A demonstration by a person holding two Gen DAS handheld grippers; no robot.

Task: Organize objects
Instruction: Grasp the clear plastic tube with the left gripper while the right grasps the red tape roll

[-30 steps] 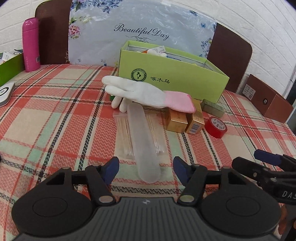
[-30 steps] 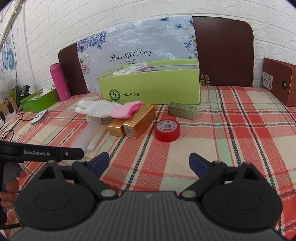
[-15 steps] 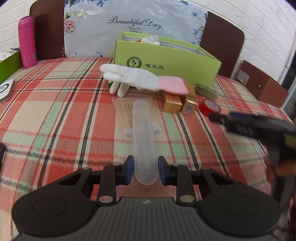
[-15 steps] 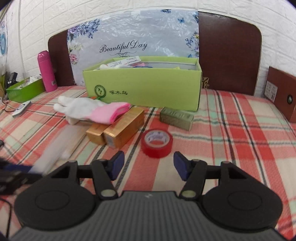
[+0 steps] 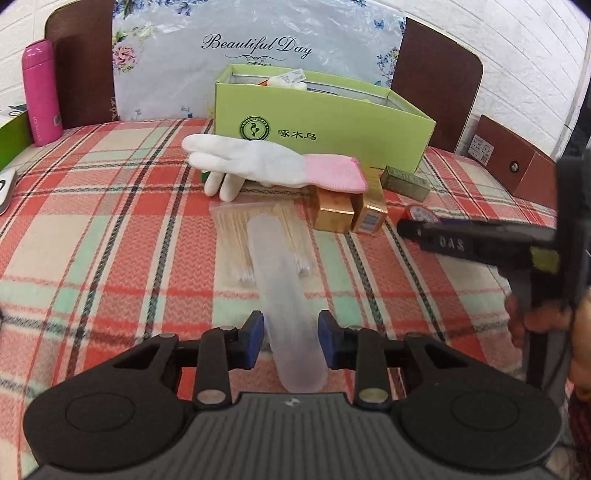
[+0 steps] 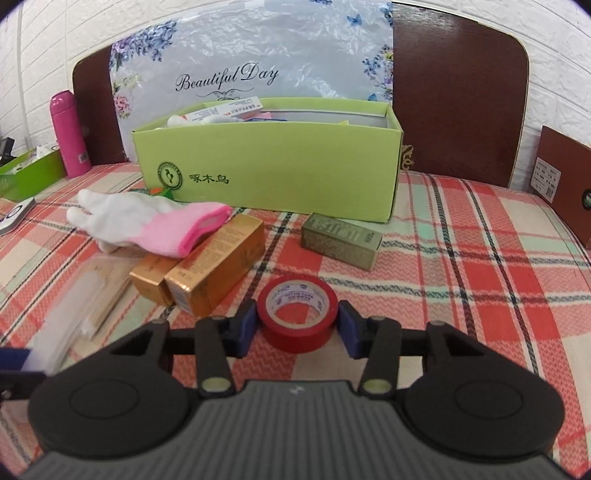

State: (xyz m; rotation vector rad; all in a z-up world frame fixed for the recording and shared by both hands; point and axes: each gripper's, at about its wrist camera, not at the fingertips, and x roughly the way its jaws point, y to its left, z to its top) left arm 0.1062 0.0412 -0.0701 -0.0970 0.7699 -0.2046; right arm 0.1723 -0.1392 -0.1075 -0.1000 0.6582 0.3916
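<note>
Left gripper (image 5: 290, 341) jaws, just eased slightly apart, flank the frosted case (image 5: 284, 295) in front of the green box (image 5: 321, 125), a gap showing on one side. Right gripper (image 6: 297, 326), just narrowing, pinches the red tape roll (image 6: 297, 312) before that box (image 6: 266, 173).

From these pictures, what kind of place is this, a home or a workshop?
Probably a home, perhaps a bedroom: a plaid blanket covers the surface, a dark wooden board like a headboard stands against a white brick wall, and a pink flask sits nearby.
</note>
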